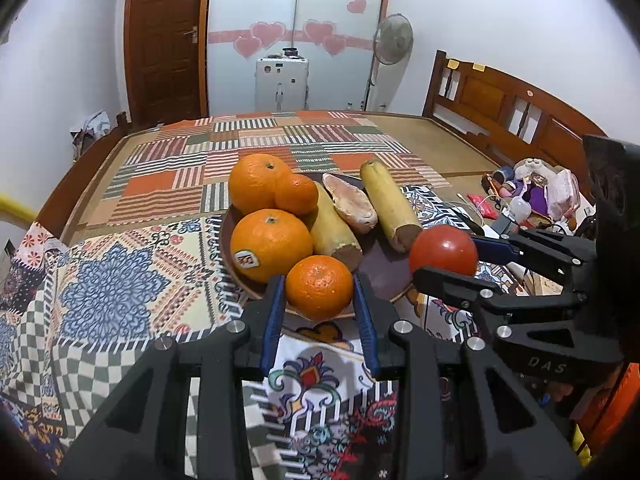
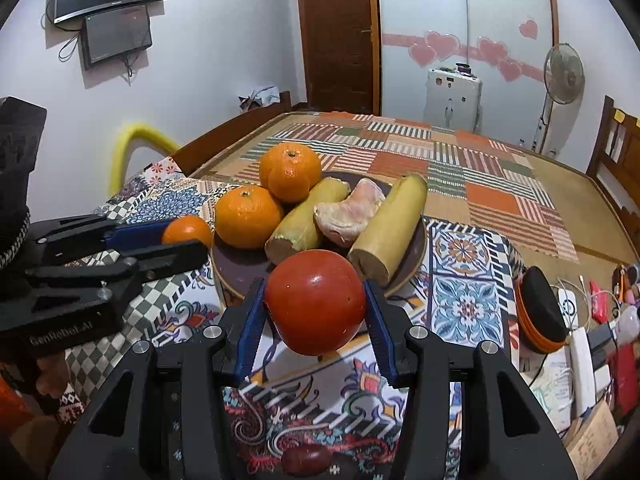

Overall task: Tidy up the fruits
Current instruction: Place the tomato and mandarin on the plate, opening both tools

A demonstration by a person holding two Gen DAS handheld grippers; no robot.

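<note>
My left gripper [image 1: 319, 292] is shut on a small orange [image 1: 319, 287] at the near rim of a dark brown plate [image 1: 384, 272]. The small orange also shows in the right wrist view [image 2: 187, 230], held just left of the plate [image 2: 236, 272]. My right gripper [image 2: 314, 304] is shut on a red tomato [image 2: 315, 302] above the plate's near edge; the tomato shows in the left wrist view [image 1: 443, 250] at the plate's right side. The plate holds three oranges [image 1: 270, 245], two cut bananas [image 1: 390, 206] and a pink peeled fruit segment [image 1: 350, 203].
The plate lies on patterned cloths [image 1: 120, 280] over a bed with a wooden headboard [image 1: 500, 108]. Clutter of cables, bottles and a toy [image 1: 528, 196] sits to the right. A dark round case [image 2: 542, 310] lies right of the plate. A small dark red fruit [image 2: 306, 460] lies on the cloth near me.
</note>
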